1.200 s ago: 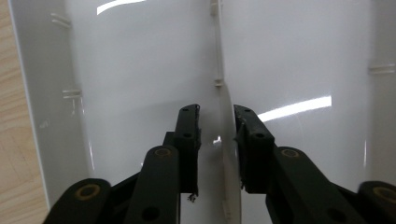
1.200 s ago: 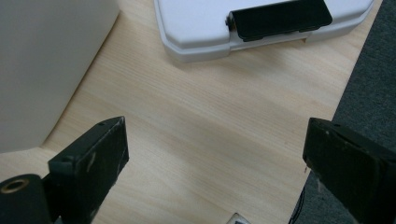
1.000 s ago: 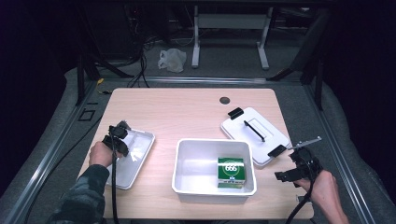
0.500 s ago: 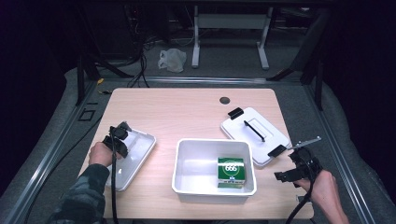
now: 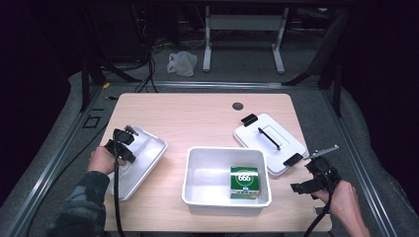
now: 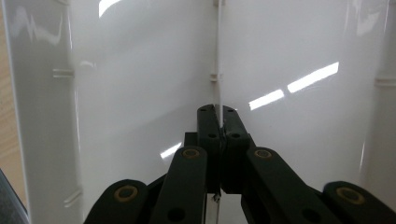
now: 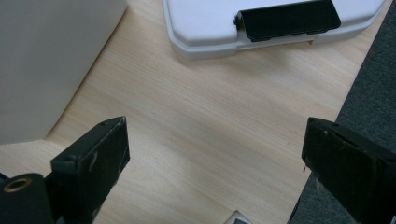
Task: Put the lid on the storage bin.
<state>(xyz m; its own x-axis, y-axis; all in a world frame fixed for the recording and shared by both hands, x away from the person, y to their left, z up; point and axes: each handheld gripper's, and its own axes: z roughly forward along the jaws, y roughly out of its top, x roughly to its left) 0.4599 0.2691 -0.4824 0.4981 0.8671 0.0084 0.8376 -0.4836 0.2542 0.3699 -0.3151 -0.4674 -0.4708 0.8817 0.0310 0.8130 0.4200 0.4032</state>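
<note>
A shallow white tray [image 5: 143, 158] lies at the table's left, tilted, with its near-left side raised. My left gripper [image 5: 124, 139] is at that side, and in the left gripper view [image 6: 218, 110] its jaws stand shut on a thin white ridge of the tray [image 6: 140, 70]. In the middle stands a white bin [image 5: 197, 195], and a green box [image 5: 244, 181] marked 666 lies inside it. A white lid [image 5: 269, 140] with a black handle and black clasps rests at the right. My right gripper [image 5: 312, 171] hovers open near the table's right edge, over bare wood [image 7: 219, 135] just short of the lid's clasp [image 7: 287, 18].
A round cable hole [image 5: 237, 106] sits at the back of the table [image 5: 197, 118]. Grey carpet [image 7: 369, 93] drops off past the right edge. Dark frames, cables and a plastic bag [image 5: 182, 63] lie on the floor behind.
My left hand has risen a little with the tray's side in its jaws, so the tray tilts more. The right hand has stayed still.
</note>
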